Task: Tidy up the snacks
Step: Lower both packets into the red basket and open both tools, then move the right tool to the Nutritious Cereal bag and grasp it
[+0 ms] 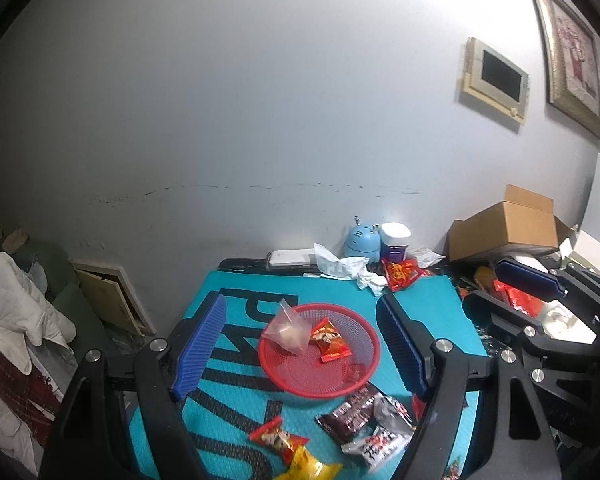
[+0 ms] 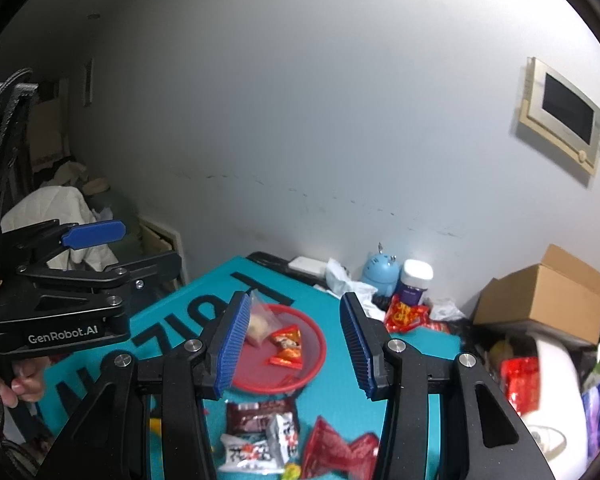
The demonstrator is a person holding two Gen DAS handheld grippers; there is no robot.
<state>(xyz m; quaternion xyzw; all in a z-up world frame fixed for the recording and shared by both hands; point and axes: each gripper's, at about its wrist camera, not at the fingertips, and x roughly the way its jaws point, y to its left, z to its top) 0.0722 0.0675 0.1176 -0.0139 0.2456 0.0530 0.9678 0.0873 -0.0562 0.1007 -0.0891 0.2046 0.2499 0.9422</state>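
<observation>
Snack sorting partly done: a clear bag (image 1: 286, 330) and one orange packet (image 1: 329, 340) lie in the red basket (image 1: 364, 380) at mid-counter, while a dark packet (image 1: 350, 410), a white packet (image 1: 374, 446) and a red-yellow packet (image 1: 278, 438) wait on the near side. Left tongs (image 1: 300, 348) and right tongs (image 2: 296, 344) hover above, both spread wide and empty. The counter (image 1: 420, 304) wears a teal mat against a scuffed white wall; a cardboard box (image 1: 508, 226) and clutter crowd the far right.

yellow snack packet (image 1: 306, 467) cut off below, red packets (image 2: 520, 378) blurred — basket rim (image 2: 320, 356) partly hidden
</observation>
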